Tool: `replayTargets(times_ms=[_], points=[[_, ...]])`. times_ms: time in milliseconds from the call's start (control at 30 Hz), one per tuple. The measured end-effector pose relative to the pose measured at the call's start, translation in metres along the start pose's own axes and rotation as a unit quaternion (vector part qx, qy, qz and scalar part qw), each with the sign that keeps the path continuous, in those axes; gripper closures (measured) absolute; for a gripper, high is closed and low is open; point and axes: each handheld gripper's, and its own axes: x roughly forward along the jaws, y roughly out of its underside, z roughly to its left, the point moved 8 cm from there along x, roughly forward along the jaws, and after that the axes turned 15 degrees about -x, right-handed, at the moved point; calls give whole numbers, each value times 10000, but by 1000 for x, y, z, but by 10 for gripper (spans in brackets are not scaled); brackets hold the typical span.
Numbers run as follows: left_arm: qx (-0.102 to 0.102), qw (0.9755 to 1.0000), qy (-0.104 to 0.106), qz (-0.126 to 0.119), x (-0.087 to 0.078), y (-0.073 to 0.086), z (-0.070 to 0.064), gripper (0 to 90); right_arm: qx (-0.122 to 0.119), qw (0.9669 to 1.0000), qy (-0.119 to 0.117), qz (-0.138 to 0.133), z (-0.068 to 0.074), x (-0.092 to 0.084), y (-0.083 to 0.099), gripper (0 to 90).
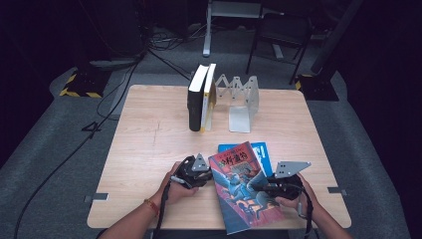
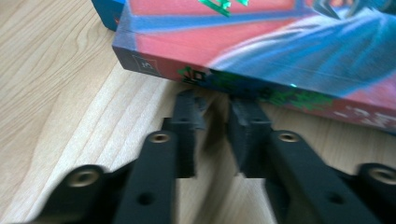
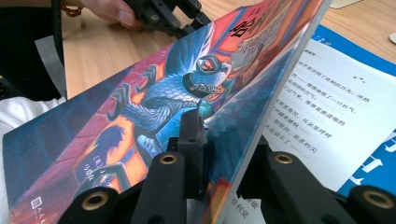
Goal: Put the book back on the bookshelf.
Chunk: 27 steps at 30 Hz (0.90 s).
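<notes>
A paperback with a red and blue illustrated cover is tilted up off the table, its right edge raised. My right gripper is shut on that raised edge, one jaw on the cover and the other behind it. My left gripper sits low on the wood at the book's spine. Its jaws stand a narrow gap apart with nothing between them, tips right under the spine. A blue book with a white printed page lies beneath.
Two books stand upright at the back of the wooden table, beside a folding metal rack. A hand holds the left gripper across the book. Cables and a chair are on the floor beyond.
</notes>
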Motion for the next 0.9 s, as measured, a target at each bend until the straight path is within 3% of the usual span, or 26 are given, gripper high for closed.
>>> replayTargets(times_ms=[200,367,567,700,900], points=[[-285,9996,-16,-53,4,-7,11,766,30,9999,-125,-79,-2,-1,1,758],[-364,9992,36,-154,5,-12,15,752,-124,9999,-95,-42,-4,-1,-4,758],[-239,9990,-29,-367,1,-27,17,781,-163,9998,39,-125,-9,-5,-7,758],[-161,9977,-117,-651,-10,-41,17,869,-506,9980,322,-198,-12,-9,-14,762],[-160,9958,-121,-899,-21,-59,18,893,-653,9955,549,-405,-20,-13,-21,765]])
